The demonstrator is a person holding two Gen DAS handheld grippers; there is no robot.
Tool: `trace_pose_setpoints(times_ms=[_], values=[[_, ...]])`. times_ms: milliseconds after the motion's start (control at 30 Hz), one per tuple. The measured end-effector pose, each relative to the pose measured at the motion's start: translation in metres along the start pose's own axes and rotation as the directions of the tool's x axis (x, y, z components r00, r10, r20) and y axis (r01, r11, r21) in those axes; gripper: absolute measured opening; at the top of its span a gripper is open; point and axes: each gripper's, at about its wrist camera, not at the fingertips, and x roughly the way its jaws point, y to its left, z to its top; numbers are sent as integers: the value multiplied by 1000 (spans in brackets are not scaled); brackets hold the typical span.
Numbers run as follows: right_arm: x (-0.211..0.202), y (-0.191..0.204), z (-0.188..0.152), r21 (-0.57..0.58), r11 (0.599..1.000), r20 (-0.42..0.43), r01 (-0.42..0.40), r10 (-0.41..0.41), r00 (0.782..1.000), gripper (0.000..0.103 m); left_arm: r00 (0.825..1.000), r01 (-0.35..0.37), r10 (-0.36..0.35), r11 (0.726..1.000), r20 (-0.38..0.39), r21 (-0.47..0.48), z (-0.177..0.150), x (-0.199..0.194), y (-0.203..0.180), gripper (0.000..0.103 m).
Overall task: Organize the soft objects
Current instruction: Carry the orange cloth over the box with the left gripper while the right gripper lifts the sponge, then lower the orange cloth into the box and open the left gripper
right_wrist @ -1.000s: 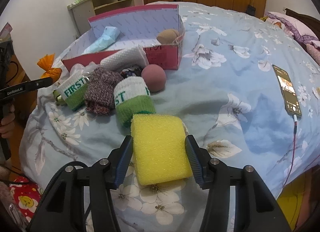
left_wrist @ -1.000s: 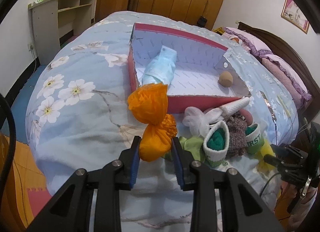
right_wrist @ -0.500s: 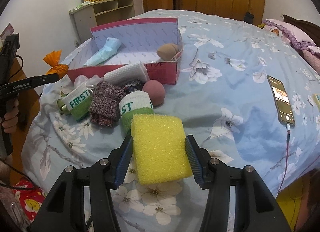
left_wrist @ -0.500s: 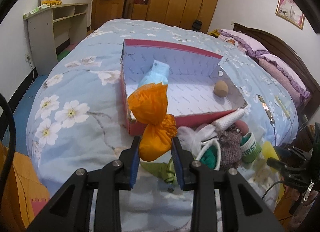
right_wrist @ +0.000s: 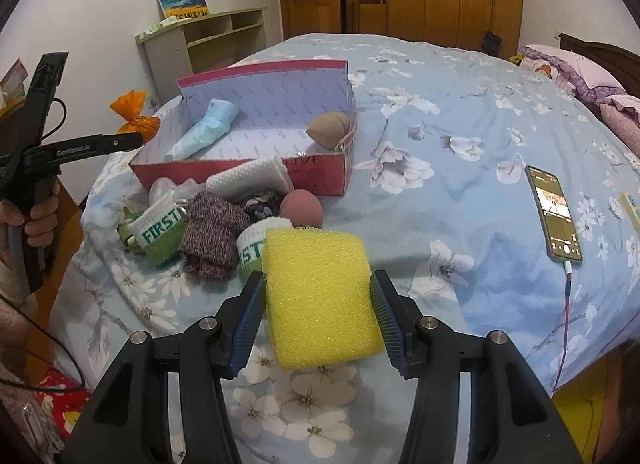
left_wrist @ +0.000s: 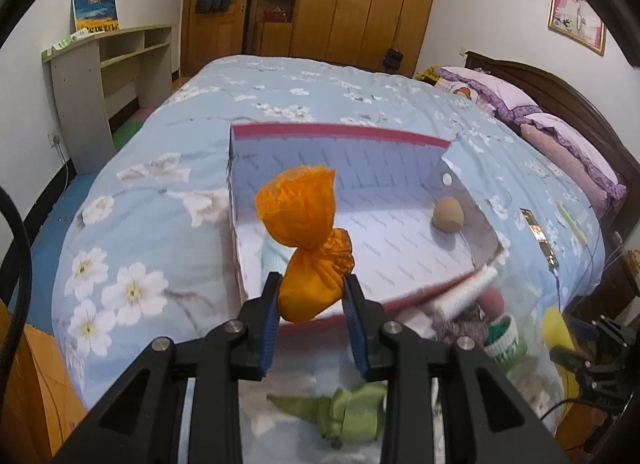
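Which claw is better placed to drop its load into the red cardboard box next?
Probably left. The left claw holds the knotted orange cloth bundle at the red cardboard box; the right claw grips the yellow sponge block short of the sock pile.

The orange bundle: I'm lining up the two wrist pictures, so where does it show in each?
Left wrist: orange bundle at centre, clamped in the left gripper.
Right wrist: far left, small, at the tip of that same gripper, left of the box.
Shared landmark: the red box.

Floral bed (left_wrist: 280,111), wooden wardrobe (left_wrist: 360,3), grey shelf (left_wrist: 100,63)
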Motion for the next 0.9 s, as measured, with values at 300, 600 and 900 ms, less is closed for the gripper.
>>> trace_pose_setpoints(times_ms=[300, 600, 900], values=[[4, 7, 18, -25, 1000, 30, -12, 12, 999, 54, 998, -64, 64, 998, 24, 16, 24, 18, 1, 32], [13, 10, 40, -34, 999, 53, -15, 17, 998, 54, 991, -131, 131, 991, 24, 30, 42, 46, 4, 32], [18, 14, 64, -60, 998, 86, -7, 13, 996, 54, 985, -175, 175, 984, 4, 28, 52, 74, 14, 32]])
